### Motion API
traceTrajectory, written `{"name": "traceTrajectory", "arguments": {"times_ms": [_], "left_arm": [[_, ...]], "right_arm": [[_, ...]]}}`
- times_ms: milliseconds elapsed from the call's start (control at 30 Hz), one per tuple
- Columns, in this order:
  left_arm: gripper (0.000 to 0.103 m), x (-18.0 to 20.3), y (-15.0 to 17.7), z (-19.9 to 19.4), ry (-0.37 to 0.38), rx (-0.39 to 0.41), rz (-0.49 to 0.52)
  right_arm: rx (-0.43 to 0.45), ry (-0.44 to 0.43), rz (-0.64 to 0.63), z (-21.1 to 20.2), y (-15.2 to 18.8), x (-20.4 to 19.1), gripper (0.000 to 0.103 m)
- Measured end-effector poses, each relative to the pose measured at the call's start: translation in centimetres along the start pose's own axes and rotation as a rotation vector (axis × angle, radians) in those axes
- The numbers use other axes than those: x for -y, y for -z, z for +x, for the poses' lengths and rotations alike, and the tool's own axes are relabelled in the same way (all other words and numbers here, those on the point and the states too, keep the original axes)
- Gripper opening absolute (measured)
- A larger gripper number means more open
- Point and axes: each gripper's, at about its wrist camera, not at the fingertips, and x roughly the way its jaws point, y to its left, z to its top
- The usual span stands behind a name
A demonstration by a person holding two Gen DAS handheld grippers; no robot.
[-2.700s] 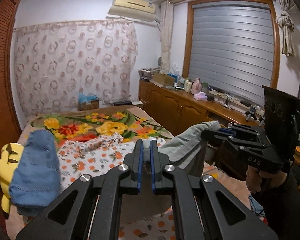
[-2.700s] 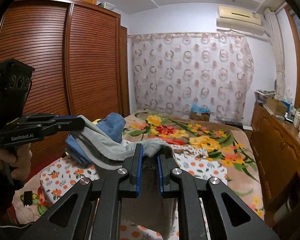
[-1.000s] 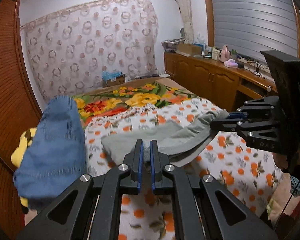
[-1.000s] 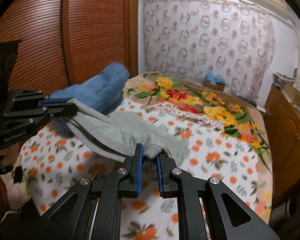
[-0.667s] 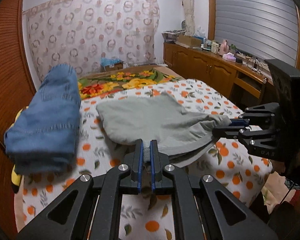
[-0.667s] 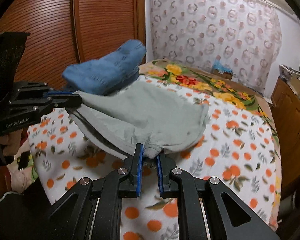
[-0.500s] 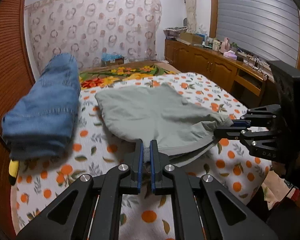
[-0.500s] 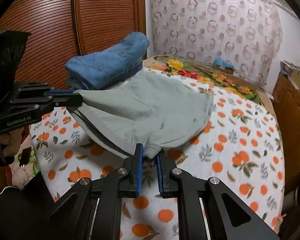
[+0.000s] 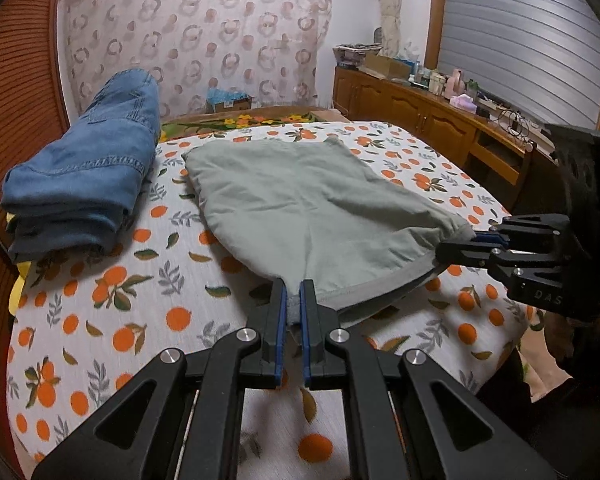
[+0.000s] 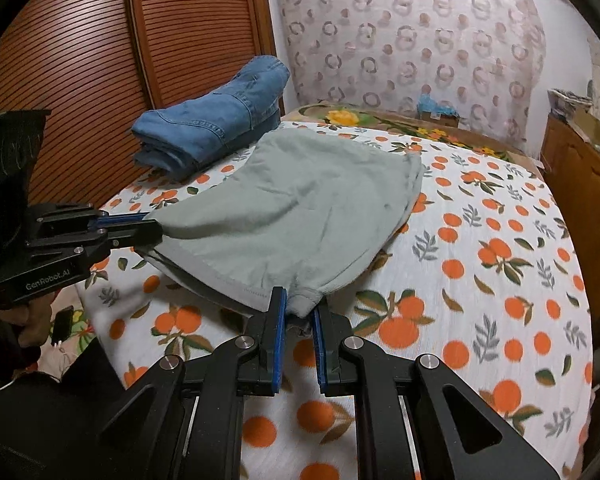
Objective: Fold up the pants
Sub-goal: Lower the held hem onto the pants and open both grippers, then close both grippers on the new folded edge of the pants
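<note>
Grey-green pants lie spread on the orange-print bedsheet, waistband toward me and slightly raised. My left gripper is shut on the waistband's left corner. My right gripper is shut on the other waistband corner. The pants also show in the right wrist view. The right gripper shows at the right of the left wrist view, the left gripper at the left of the right wrist view. The far end of the pants rests flat on the bed.
Folded blue jeans lie on the bed's left side by the wooden wardrobe. A wooden sideboard with clutter runs along the right. A patterned curtain hangs behind. A floral blanket lies at the far end.
Both grippers have come down and back with the pants. The pants went from hanging in the air to lying spread on the sheet, now flatter than half a second ago.
</note>
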Motion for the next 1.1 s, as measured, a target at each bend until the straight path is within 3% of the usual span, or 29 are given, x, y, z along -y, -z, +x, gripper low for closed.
{"name": "traceTrajectory", "arguments": {"times_ms": [233,600,733,867,967,1100], "left_arm": [[0.007,0.3,1.5,-0.8,0.009,-0.026,-0.018],[0.007,0.5,2.7,1.3,-0.011,-0.098,-0.016],[0.022,-0.1,3.0,1.7,-0.019,-0.117,-0.044],[0.029,-0.6,3.2,1.6,-0.011,-0.124,-0.057],[0.047,-1.1,3.4,1.5,-0.013,-0.127,-0.072],[0.05,-1.6,3.8,1.6,0.021,-0.13,-0.113]], "right_arm": [[-0.005,-0.013,0.001,-0.9,2.0,-0.6,0.012],[-0.04,0.013,0.018,0.1,3.5,-0.8,0.012],[-0.047,0.02,0.024,0.5,3.7,-0.9,0.012],[-0.045,0.016,0.034,0.6,3.8,-0.8,0.012],[-0.045,0.016,0.036,0.7,3.9,-0.7,0.012],[-0.045,0.013,0.04,0.7,3.9,-0.6,0.012]]}}
